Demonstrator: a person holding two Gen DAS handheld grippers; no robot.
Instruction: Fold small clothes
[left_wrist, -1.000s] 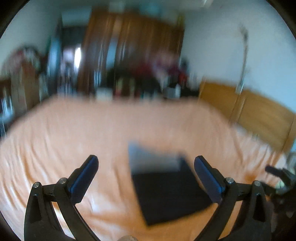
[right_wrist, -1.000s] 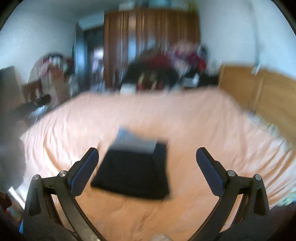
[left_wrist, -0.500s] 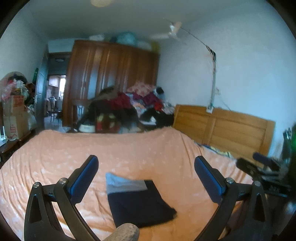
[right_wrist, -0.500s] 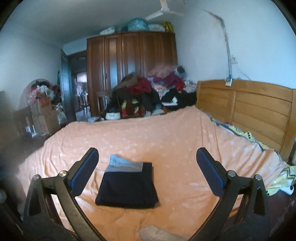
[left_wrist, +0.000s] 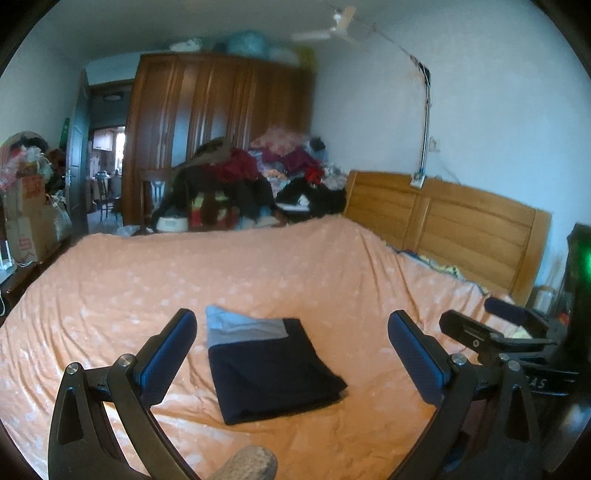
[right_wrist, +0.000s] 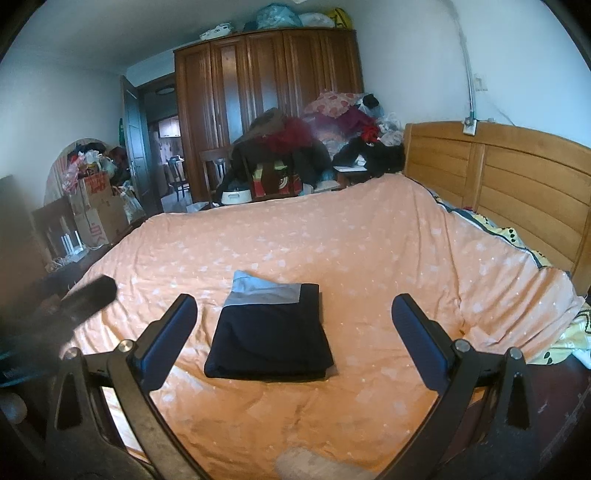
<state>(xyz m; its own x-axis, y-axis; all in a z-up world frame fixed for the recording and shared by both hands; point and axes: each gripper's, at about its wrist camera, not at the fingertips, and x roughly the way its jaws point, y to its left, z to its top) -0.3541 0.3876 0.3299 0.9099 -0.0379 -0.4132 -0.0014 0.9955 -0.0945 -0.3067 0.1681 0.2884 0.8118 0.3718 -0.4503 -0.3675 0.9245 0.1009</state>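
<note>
Lying flat on the orange bedspread (right_wrist: 369, 258) is the folded garment (right_wrist: 269, 343), a dark navy rectangle with a grey-blue band along its far edge, sitting near the bed's front edge. The left gripper (left_wrist: 291, 350) hangs above the near edge with its jaws spread wide and nothing between them, the garment showing through the gap, clear of both fingers. The right gripper (right_wrist: 293, 339) is just as wide open and empty, the garment framed between its blue pads (right_wrist: 170, 339) with no contact. In the left view, the right gripper shows at the far right, beside the bed. Behind the bed: a wooden headboard (right_wrist: 517, 177), a clothes heap (right_wrist: 314, 144) and a tall wardrobe (right_wrist: 266, 85).
</note>
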